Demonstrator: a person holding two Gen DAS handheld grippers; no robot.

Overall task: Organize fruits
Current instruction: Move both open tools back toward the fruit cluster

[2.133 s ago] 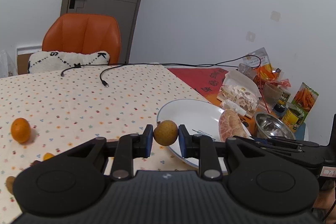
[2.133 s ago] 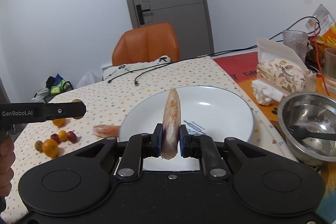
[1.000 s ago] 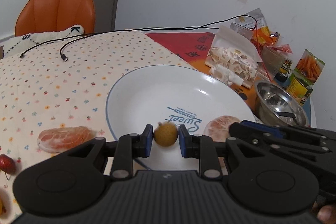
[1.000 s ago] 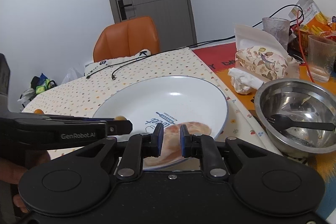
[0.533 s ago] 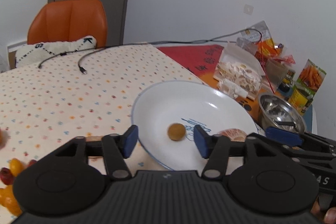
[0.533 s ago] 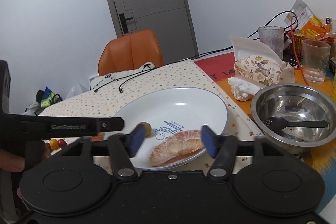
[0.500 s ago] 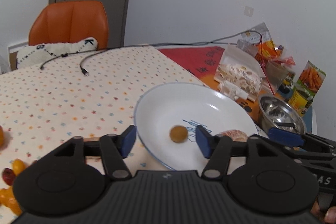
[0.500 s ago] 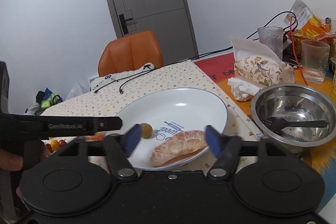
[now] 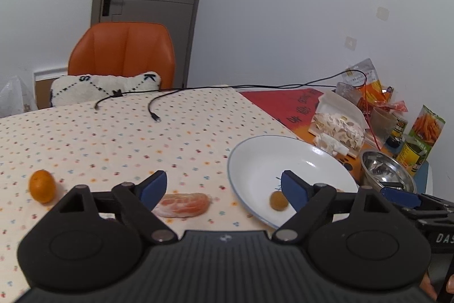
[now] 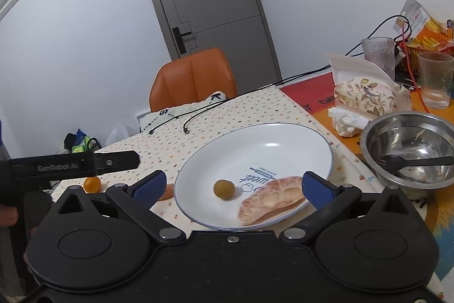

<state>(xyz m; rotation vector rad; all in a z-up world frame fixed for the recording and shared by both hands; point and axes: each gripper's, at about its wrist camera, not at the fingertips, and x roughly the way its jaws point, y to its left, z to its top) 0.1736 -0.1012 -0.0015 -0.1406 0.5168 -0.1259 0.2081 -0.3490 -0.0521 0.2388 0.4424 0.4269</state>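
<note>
Two views, both grippers empty.
Left wrist: left gripper (image 9: 224,186) spread wide, holding nothing. Brown round fruit (image 9: 278,200) lies in white plate (image 9: 255,158), near its front rim. Peeled citrus segment (image 9: 183,204) on dotted tablecloth (image 9: 113,138) left of plate; small orange (image 9: 42,186) further left.
Right wrist: right gripper (image 10: 234,186) spread wide, holding nothing. Second peeled segment (image 10: 269,199) in plate beside brown fruit. Steel bowl (image 10: 408,152) with black fork right of plate.

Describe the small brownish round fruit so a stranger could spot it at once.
Find the big white plate on the dotted tablecloth, beside the steel bowl. Two fruits lie in it: a pale peeled citrus segment near the front rim, and just left of it the small brownish round fruit. It is the only ball-shaped, dull tan piece on the plate.
</note>
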